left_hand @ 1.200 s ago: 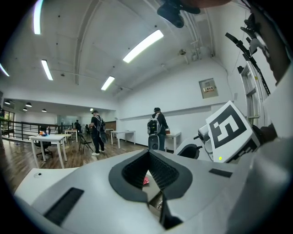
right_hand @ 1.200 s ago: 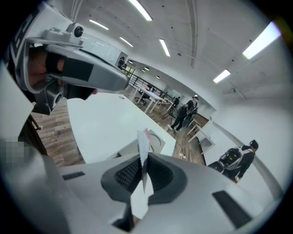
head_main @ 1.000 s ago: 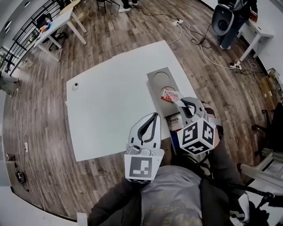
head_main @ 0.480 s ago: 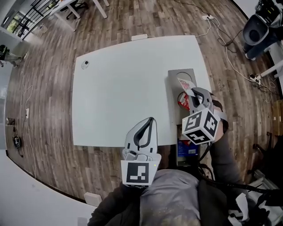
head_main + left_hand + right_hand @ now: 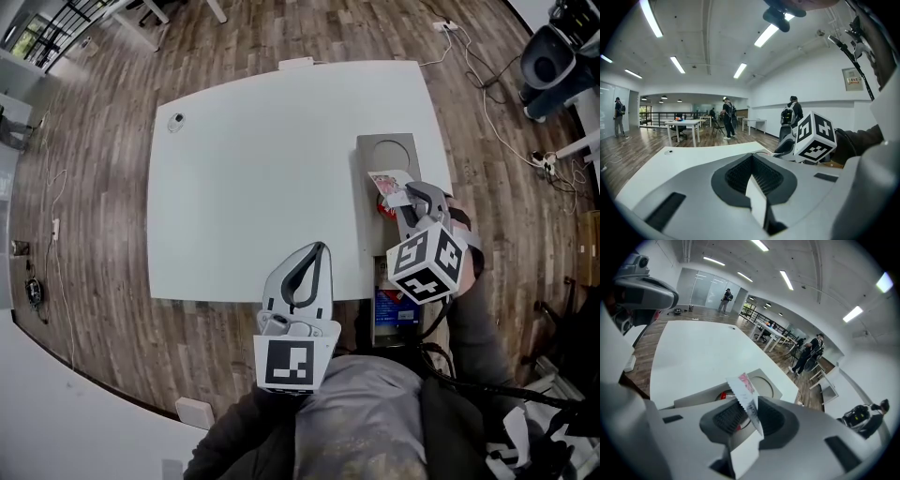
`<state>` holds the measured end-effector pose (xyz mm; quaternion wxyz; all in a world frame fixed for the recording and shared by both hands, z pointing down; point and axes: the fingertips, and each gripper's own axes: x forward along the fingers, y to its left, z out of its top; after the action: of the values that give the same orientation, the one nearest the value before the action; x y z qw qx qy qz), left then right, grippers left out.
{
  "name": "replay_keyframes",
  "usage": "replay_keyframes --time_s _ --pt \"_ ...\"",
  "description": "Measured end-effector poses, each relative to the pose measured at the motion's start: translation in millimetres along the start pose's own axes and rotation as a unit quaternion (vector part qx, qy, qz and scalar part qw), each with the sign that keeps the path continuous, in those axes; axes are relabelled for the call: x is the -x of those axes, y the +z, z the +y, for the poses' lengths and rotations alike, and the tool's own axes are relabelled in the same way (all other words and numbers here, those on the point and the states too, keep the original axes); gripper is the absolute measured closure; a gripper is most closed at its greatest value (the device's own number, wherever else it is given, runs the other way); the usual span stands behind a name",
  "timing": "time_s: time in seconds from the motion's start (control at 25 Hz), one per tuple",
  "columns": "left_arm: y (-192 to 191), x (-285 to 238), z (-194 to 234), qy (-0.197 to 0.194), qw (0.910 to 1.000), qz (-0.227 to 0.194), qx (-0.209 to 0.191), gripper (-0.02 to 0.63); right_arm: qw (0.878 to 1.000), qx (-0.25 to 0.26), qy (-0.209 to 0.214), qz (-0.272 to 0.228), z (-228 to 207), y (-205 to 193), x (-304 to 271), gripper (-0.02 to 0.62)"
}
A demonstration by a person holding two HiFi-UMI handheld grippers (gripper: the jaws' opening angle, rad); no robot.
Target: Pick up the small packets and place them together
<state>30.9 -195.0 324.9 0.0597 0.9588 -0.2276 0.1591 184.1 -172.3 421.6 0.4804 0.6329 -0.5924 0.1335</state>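
My right gripper [image 5: 412, 194] is pitched steeply down over the grey tray [image 5: 367, 159] at the right side of the desk [image 5: 253, 178], and my forearm in its dark sleeve [image 5: 461, 323] reaches in from the near edge. The jaws have just been opening. A white-and-pink packet [image 5: 745, 397] with a serrated edge stands between them, leaning on one pad with a gap on the other side, so it isn't pinched. A red packet [image 5: 382, 210] lies on the tray just beneath. My left gripper [image 5: 319, 249] sits close to level over the desk's near edge, jaws together on nothing.
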Motion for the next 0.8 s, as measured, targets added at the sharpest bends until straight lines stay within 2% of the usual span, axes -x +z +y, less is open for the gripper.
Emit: replay_keyframes --time_s 0.8 --pt "4.4 25.5 -4.8 -0.042 0.9989 -0.017 -0.008 0.604 0.998 0.014 0.036 0.054 48.1 -18.6 28.7 0.378"
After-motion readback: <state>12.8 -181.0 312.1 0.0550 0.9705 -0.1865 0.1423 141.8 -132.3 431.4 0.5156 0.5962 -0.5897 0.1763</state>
